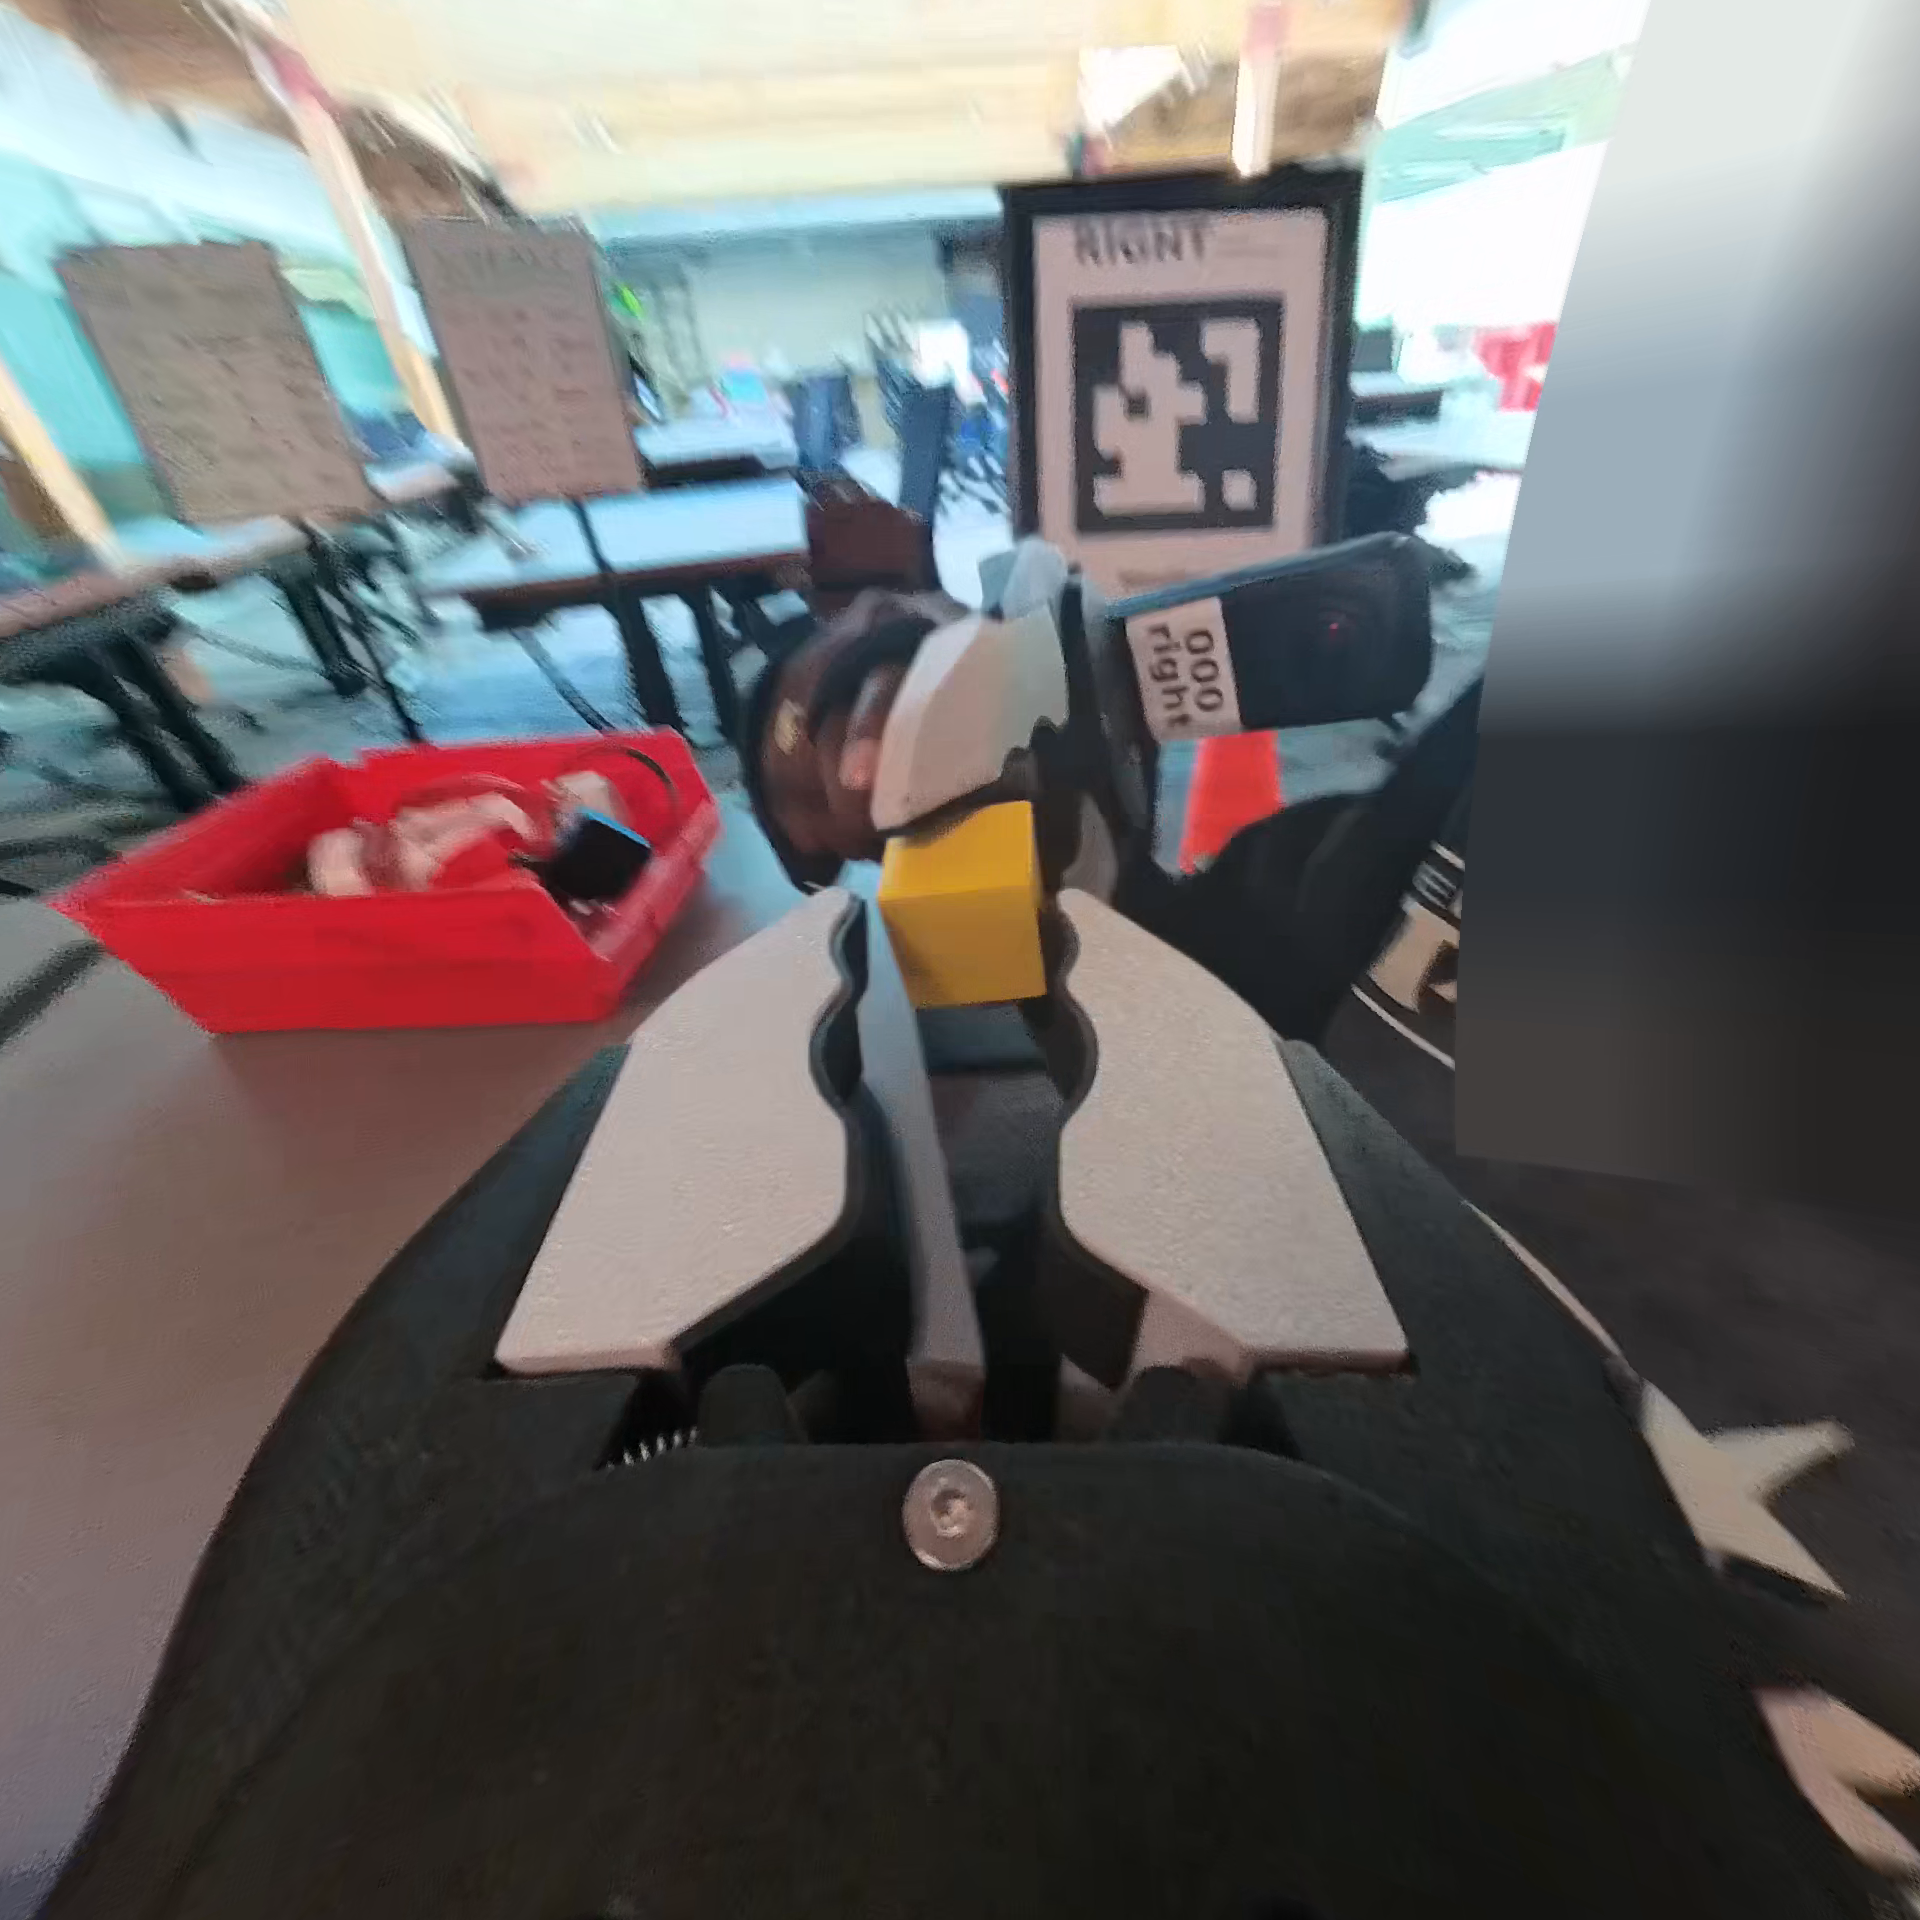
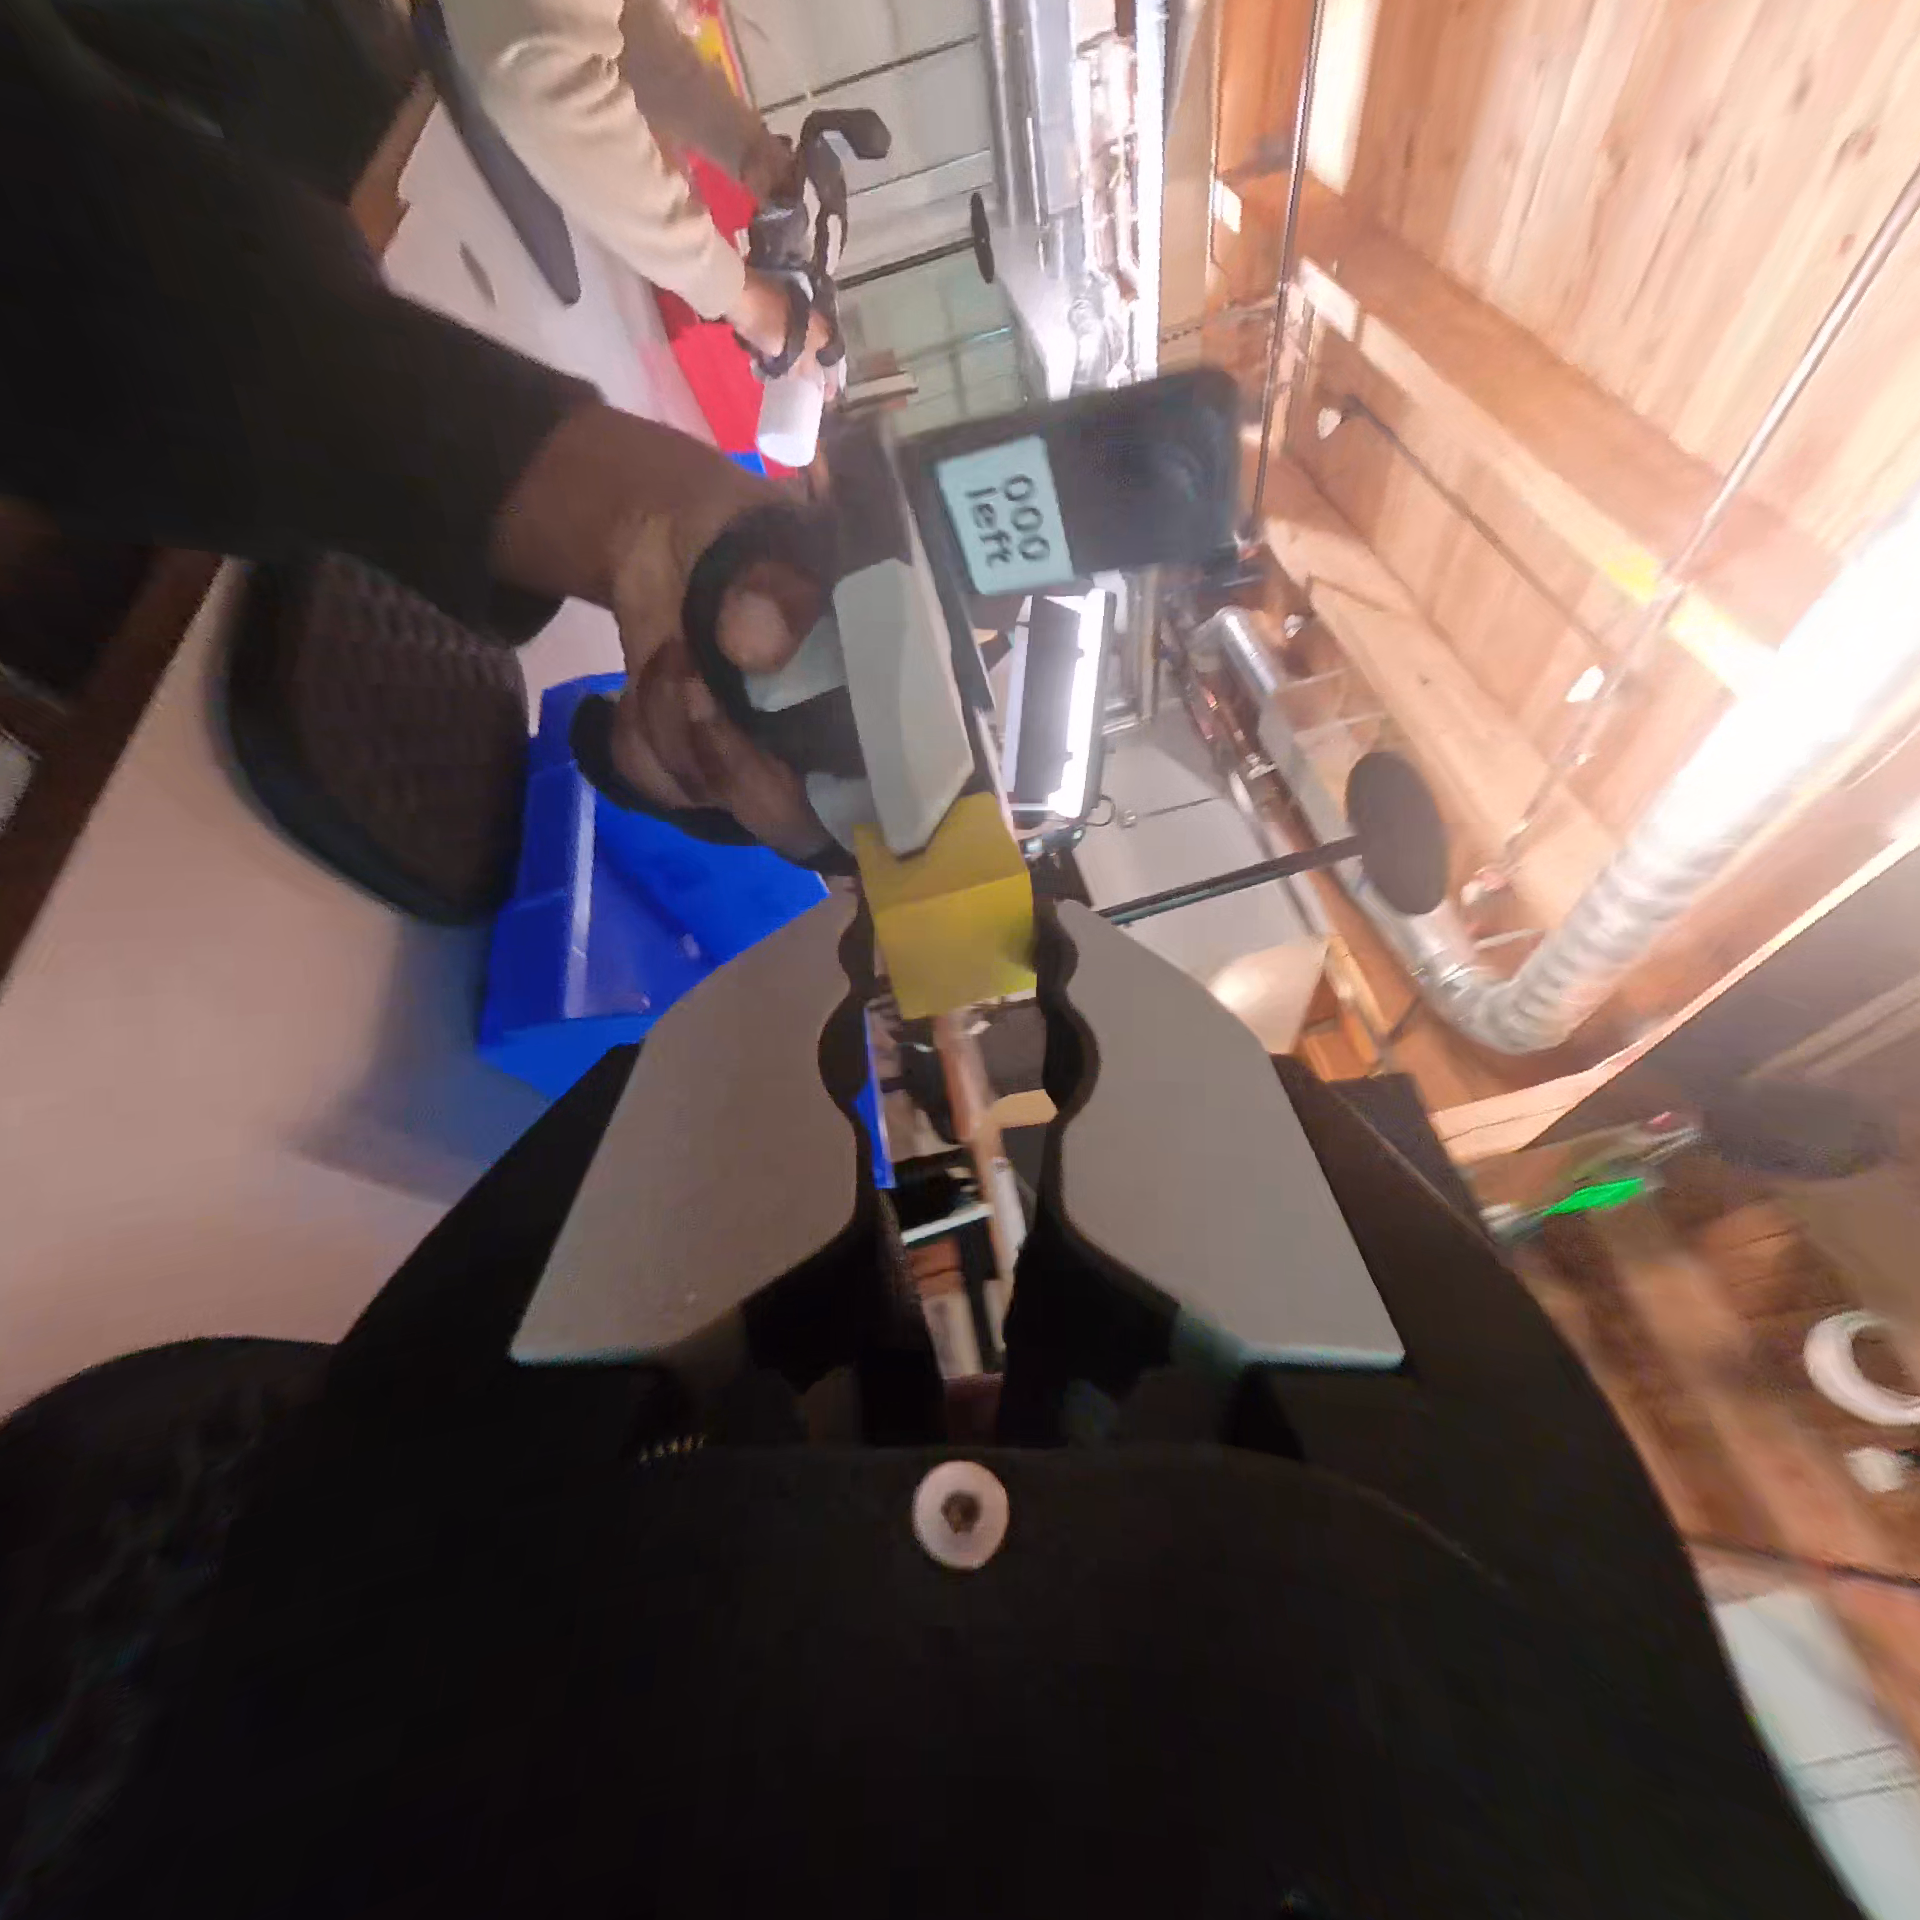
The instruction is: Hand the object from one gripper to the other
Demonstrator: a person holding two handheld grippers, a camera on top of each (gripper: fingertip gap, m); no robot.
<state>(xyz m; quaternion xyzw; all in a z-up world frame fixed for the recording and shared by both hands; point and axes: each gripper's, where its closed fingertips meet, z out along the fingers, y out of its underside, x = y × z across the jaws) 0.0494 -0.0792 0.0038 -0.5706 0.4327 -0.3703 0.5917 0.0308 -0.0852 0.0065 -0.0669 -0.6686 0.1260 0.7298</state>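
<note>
Two hand-held grippers meet nose to nose around one small yellow block [image 1: 961, 909], a plain-sided cube held in the air above the edge of a brown tabletop [image 1: 208, 1195]. The left gripper [image 1: 961, 914], black-bodied with pale grey finger plates, has its tips on either side of the cube; its right tip touches the block, while on the left a thin dark gap seems to show, so I cannot tell whether it is truly clamped. From the opposite camera the right gripper [image 2: 951, 925], built the same way, has both grey fingertips [image 2: 1091, 956] pressed against the cube's sides, jaws narrowed to about the block's width and gripping it. In that same view one grey finger of the left gripper lies flat on the cube's top face, with a person's hand [image 2: 675, 665] in a dark sleeve wrapped round the handle behind it. In the left wrist view another hand [image 1: 821, 748] holds the right tool's handle, beneath a black-and-white marker card [image 1: 1179, 379] mounted upright on it.

Off to the left on the table sits a red plastic bin [image 1: 343, 935] with pale pieces and a small black item inside. A blue plastic bin [image 2: 644, 914] lies behind the cube in the right wrist view. Both pictures are blurred.
</note>
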